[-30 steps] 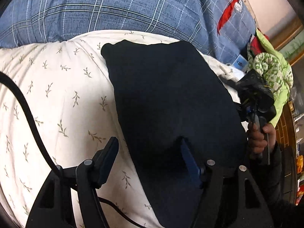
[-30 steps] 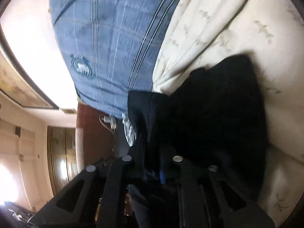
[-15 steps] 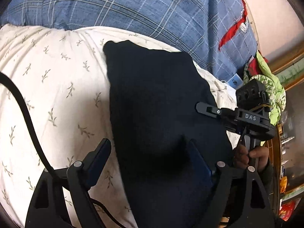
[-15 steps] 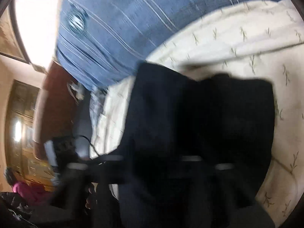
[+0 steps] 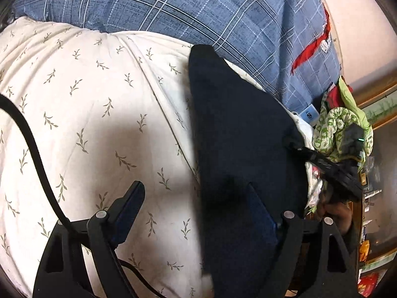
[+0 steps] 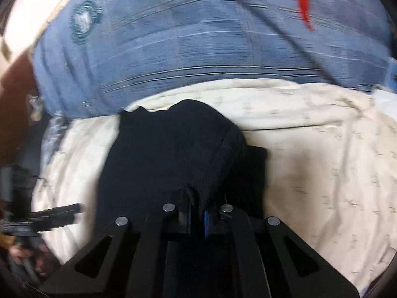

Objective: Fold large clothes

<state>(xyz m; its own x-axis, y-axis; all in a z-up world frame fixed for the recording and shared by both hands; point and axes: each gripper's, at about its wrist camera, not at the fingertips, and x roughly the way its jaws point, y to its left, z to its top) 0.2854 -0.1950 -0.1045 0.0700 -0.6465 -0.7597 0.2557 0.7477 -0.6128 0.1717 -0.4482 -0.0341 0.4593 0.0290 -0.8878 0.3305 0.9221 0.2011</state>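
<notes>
A large dark navy garment lies on a white leaf-print quilt; in the right wrist view it reaches from the jaws toward the blue pillow. My left gripper is open and holds nothing, its left finger over the quilt and its right finger over the garment's near edge. My right gripper is shut on a pinched fold of the navy garment. It shows in the left wrist view at the garment's right edge. The right wrist view is motion-blurred.
A blue plaid pillow with a red mark lies behind the quilt. A green patterned cloth is heaped at the right, by wooden furniture. A black cable crosses the quilt at the left.
My right gripper has swung round with the garment's edge, so its view now faces the pillow. The garment's right side has been drawn in. My left gripper stays open over the near edge.
</notes>
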